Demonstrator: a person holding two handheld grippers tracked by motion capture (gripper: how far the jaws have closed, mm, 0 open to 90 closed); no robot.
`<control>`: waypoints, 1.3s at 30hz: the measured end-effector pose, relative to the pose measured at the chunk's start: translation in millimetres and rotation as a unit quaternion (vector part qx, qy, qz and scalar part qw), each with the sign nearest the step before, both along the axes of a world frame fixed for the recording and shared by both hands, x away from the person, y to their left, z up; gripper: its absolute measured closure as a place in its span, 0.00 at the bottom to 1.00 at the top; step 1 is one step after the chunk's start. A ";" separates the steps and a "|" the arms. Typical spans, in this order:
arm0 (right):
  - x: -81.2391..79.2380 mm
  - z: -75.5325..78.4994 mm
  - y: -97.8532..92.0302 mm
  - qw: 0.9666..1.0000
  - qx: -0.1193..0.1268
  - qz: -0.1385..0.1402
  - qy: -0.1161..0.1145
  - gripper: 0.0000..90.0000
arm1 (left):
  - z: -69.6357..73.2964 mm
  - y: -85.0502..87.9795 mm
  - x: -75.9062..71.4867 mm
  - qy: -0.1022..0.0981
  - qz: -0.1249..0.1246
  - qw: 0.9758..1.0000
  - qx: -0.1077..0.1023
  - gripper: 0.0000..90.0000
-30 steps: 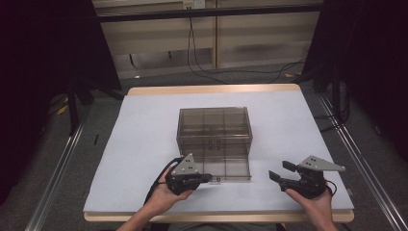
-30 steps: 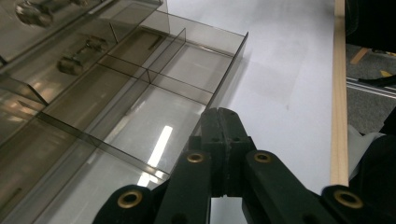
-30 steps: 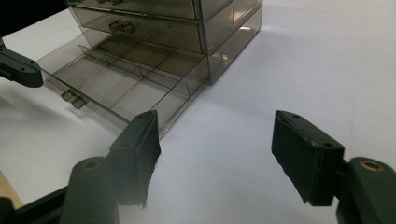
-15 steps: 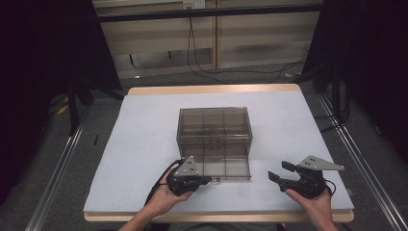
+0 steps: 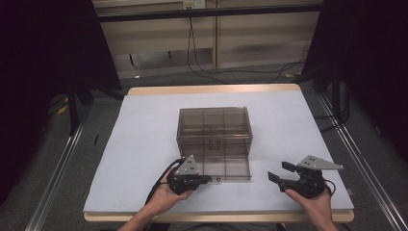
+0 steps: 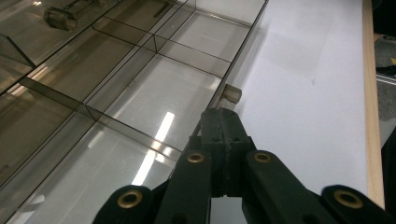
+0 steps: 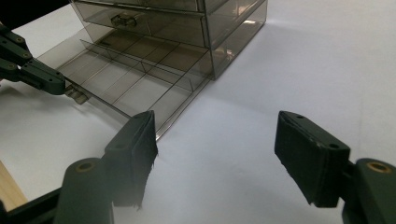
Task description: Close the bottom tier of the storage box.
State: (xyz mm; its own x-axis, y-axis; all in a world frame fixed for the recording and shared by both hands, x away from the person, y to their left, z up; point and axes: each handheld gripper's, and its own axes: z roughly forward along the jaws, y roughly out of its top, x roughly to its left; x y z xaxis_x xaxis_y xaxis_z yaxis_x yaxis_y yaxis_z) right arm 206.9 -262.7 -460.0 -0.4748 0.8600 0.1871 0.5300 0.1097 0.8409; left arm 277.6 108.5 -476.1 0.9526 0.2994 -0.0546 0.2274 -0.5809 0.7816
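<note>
A smoky clear drawer cabinet (image 5: 214, 125) stands mid-table, its bottom drawer (image 5: 226, 166) pulled out toward me. The drawer is split into several empty compartments (image 6: 159, 93). My left gripper (image 5: 207, 179) lies along the drawer's front edge, shut on the small drawer handle (image 6: 232, 92), whose end pokes out past the jaw tips (image 6: 219, 114). In the right gripper view that handle (image 7: 78, 95) shows at the tip of the left gripper (image 7: 56, 86). My right gripper (image 5: 279, 171) stands open over the bare sheet to the drawer's right, nothing between its jaws (image 7: 215, 140).
A white sheet (image 5: 144, 134) covers the table, whose wooden edge (image 5: 216, 216) runs along the front near my hands. An upper drawer with its own handle (image 7: 122, 20) is closed. Cables (image 5: 202, 57) and dark curtains lie beyond the table's far side.
</note>
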 end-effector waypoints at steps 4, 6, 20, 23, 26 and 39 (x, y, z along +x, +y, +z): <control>-0.2 0.2 0.4 1.000 0.000 0.001 0.000 0.33 | 0.4 -0.4 0.7 -0.001 0.001 1.000 0.002 1.00; -0.3 0.2 0.0 1.000 0.001 0.000 0.000 0.33 | 0.4 -0.8 1.0 0.000 0.003 1.000 0.004 1.00; 0.0 0.0 -0.2 1.000 0.001 0.001 0.001 0.33 | -0.7 -3.0 3.6 0.000 0.001 1.000 -0.002 1.00; 0.4 -0.4 -0.5 1.000 0.002 0.002 0.003 0.33 | -0.3 -3.3 3.2 -0.002 0.004 1.000 0.002 1.00; 0.0 -0.2 -0.6 1.000 0.002 0.001 0.002 0.33 | -1.2 -4.2 3.4 0.001 0.004 1.000 -0.007 1.00; 1.0 -0.8 0.4 1.000 0.001 0.002 0.004 0.33 | -1.4 -6.0 5.0 0.000 0.010 1.000 -0.004 1.00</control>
